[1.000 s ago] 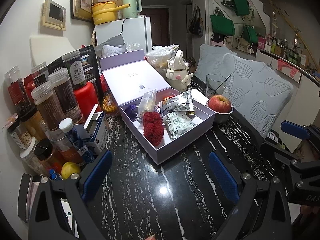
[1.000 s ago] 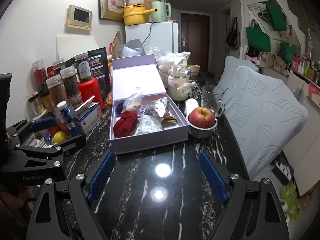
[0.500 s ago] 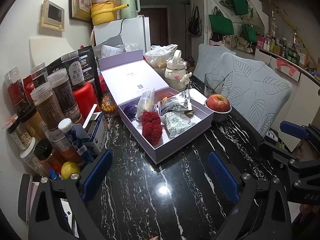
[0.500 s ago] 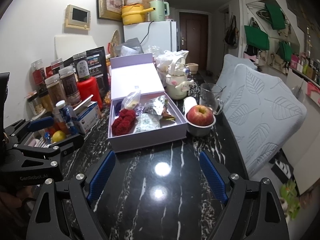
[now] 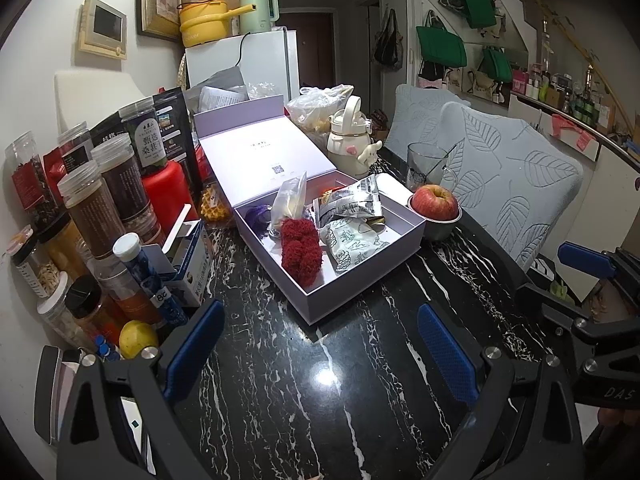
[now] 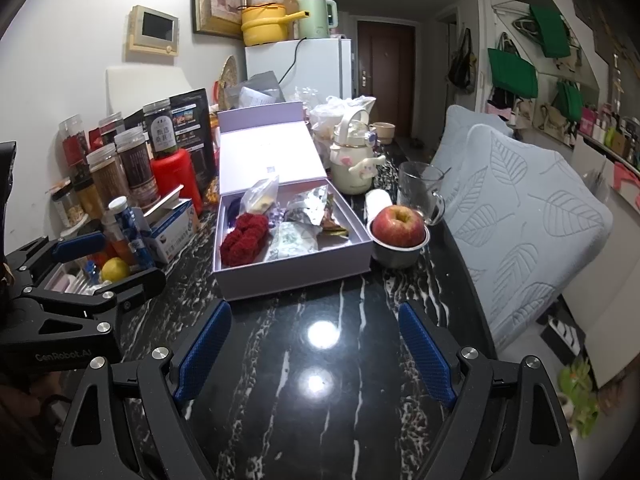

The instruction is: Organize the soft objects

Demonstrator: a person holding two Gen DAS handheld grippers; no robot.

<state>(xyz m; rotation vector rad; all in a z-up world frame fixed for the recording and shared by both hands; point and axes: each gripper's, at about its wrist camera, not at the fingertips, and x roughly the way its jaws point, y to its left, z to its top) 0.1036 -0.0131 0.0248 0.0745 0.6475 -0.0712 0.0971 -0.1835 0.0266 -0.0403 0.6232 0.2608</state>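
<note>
Lavender gift box (image 5: pixel 362 276), lid hinged back and standing open, on the black marbled table (image 5: pixel 320 400); contents: red fuzzy bundle (image 5: pixel 300 252) at the near left, clear plastic pouch (image 5: pixel 288 204) and a small purple item (image 5: pixel 256 216) behind it, silver foil packet (image 5: pixel 352 200) and pale patterned packet (image 5: pixel 352 244) to the right; the soft pieces thus lie inside the box, with no loose soft piece visible on the bare table near it; jars and bottles (image 5: pixel 100 208) crowd the left edge; apple (image 6: pixel 398 221) in a steel bowl just right of the box; left gripper (image 5: pixel 320 344) fingers spread apart, holding nothing, over the near table; right gripper (image 6: pixel 316 344) likewise spread and holding nothing; the scene fits either items gathered for sorting out or items already put away, lid left to close.
</note>
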